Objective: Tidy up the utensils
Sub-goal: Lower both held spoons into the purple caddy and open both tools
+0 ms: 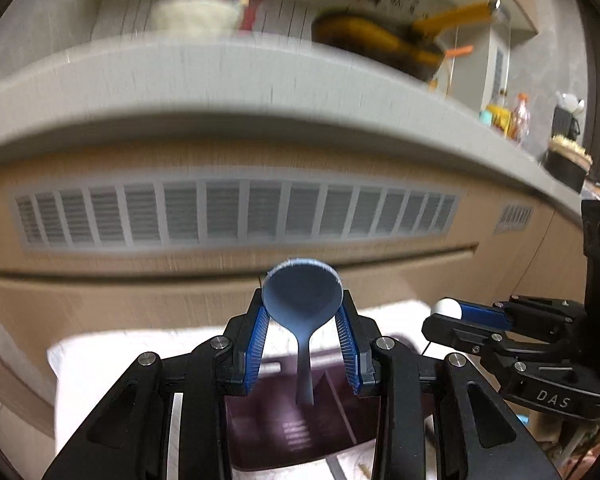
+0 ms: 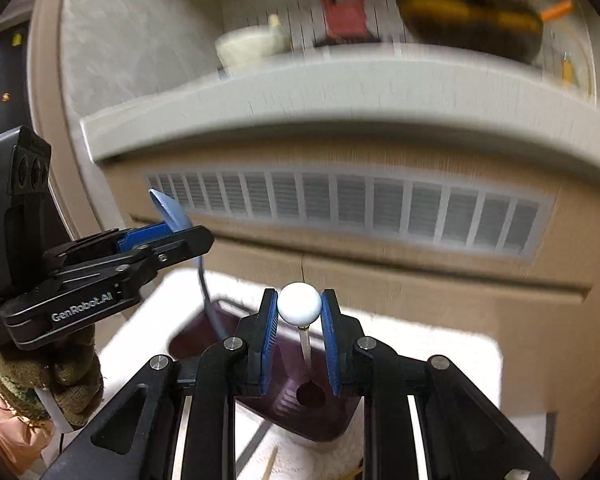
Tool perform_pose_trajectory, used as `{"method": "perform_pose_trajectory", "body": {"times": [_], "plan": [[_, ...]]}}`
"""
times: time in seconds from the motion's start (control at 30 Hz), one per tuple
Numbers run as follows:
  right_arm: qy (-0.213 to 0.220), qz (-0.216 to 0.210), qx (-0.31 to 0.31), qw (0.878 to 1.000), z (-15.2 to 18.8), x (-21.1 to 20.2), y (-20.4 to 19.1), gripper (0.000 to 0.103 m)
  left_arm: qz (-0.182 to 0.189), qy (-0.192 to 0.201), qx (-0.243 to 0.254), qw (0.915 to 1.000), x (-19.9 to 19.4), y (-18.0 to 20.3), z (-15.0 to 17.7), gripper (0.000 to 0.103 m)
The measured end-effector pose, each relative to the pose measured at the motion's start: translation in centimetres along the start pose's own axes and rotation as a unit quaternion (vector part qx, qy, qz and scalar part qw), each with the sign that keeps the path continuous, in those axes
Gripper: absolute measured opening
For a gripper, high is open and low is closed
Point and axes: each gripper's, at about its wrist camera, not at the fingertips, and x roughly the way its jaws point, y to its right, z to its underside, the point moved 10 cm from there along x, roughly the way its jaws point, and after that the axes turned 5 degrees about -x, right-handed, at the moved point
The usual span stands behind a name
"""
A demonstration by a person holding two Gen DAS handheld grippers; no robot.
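Left tool (image 1: 302, 320) grips the blue spoon (image 1: 302, 300) bowl-up; right tool (image 2: 299, 320) pinches the white ball-topped stick (image 2: 300, 307) — both at lower centre, handles hanging toward the maroon holder (image 2: 296, 400), likely for dropping in.

Each fisheye camera sits just behind its own tool, looking forward along the fingers at a wood cabinet front with a louvered vent (image 1: 236, 216) under a grey ledge. Both views share the dark purple holder (image 2: 300, 392) close below, and each catches the other tool at its edge.
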Motion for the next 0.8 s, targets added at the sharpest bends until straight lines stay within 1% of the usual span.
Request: {"method": "perform_pose_trajectory", "body": {"times": [0.1,0.17,0.2,0.23,0.27,0.33,0.47,0.5,0.53,0.57,0.6,0.63,0.67,0.7,0.73,0.77,0.8], "plan": [[-0.017,-0.001,-0.003,1.0,1.4,1.4,0.0,0.021,-0.005,-0.026,0.005,0.9996,1.7,-0.1,2.4,0.035],[-0.026,0.005,-0.012,1.0,2.2,2.0,-0.2,0.021,-0.009,-0.039,0.006,0.9992,2.3,-0.1,3.6,0.038],[-0.028,0.008,-0.018,0.999,2.5,2.1,-0.5,0.021,-0.01,-0.046,0.006,0.9989,2.6,-0.2,4.2,0.041],[-0.03,0.016,-0.027,0.999,3.0,2.3,-0.7,0.021,-0.011,-0.049,0.006,0.9987,2.7,-0.3,4.6,0.052],[-0.031,0.022,-0.036,0.999,3.4,2.4,-0.9,0.021,-0.012,-0.048,0.005,0.9987,2.5,-0.3,4.9,0.061],[-0.033,0.029,-0.045,0.998,3.7,2.1,-1.5,0.025,-0.015,-0.041,0.005,0.999,1.8,-0.2,5.0,0.062],[-0.008,0.052,-0.053,0.997,3.5,-0.1,-1.5,0.044,-0.026,-0.015,-0.01,0.9995,-1.0,-0.8,4.2,0.065],[0.001,0.061,-0.056,0.997,3.4,-0.9,-1.4,0.05,-0.034,-0.004,-0.015,0.9993,-2.2,-1.5,3.9,0.07],[0.01,0.071,-0.06,0.996,3.3,-1.8,-1.4,0.053,-0.042,0.006,-0.018,0.9989,-3.1,-1.9,3.8,0.077],[0.018,0.079,-0.064,0.995,3.4,-2.7,-1.3,0.06,-0.05,0.015,-0.021,0.9984,-3.9,-2.4,3.6,0.082],[0.025,0.086,-0.067,0.994,3.6,-3.6,-1.3,0.07,-0.062,0.026,-0.024,0.9974,-5.0,-2.9,3.7,0.083],[0.032,0.096,-0.068,0.993,3.9,-4.3,-1.3,0.078,-0.069,0.031,-0.028,0.9967,-5.7,-3.3,4.0,0.085],[0.041,0.111,-0.068,0.991,4.2,-5.1,-1.2,0.094,-0.073,0.033,-0.033,0.9962,-6.4,-3.8,4.3,0.085],[0.052,0.128,-0.069,0.988,4.7,-5.8,-1.0,0.103,-0.078,0.029,-0.04,0.9957,-7.0,-4.4,5.0,0.085],[0.059,0.145,-0.071,0.985,5.2,-6.3,-0.9,0.103,-0.082,0.024,-0.046,0.9952,-7.2,-4.8,5.6,0.085],[0.058,0.152,-0.074,0.984,5.5,-6.4,-1.0,0.103,-0.086,0.018,-0.052,0.9948,-7.4,-5.1,6.3,0.085],[0.043,0.151,-0.081,0.984,6.7,-6.2,-1.3,0.103,-0.087,0.007,-0.059,0.9944,-7.5,-5.5,7.5,0.085]]}}
